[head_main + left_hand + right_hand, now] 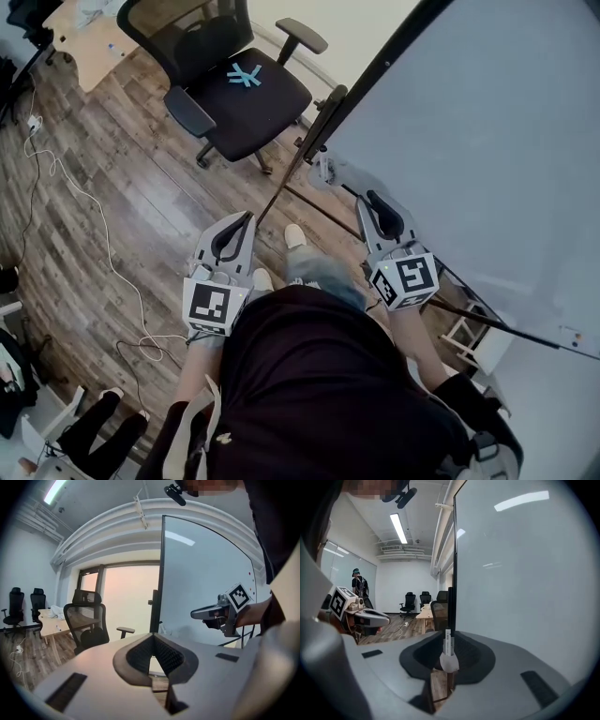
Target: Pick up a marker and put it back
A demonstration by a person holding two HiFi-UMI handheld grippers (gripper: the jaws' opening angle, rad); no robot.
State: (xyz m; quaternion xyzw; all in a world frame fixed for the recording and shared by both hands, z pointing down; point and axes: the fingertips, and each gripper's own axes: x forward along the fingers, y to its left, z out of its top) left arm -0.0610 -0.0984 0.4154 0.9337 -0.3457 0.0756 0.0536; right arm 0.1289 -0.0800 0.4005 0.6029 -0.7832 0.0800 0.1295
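A white marker (447,646) stands upright in the notch of my right gripper (448,665), whose jaws are closed on its lower end. It lines up with the black left frame of the whiteboard (525,573). In the head view the right gripper (328,173) points at the whiteboard's (487,141) frame edge; the marker is too small to make out there. My left gripper (246,220) hangs over the wooden floor, apart from the board, with its jaws together and nothing in them. In its own view the left gripper (152,644) faces the board's edge (161,573), with the right gripper (206,613) to the right.
A black office chair (239,84) stands just left of the board's frame. A light desk (89,37) sits at the far left, and a white cable (84,202) runs across the floor. The board's stand bars (309,202) cross near my feet. A person (358,585) stands far back.
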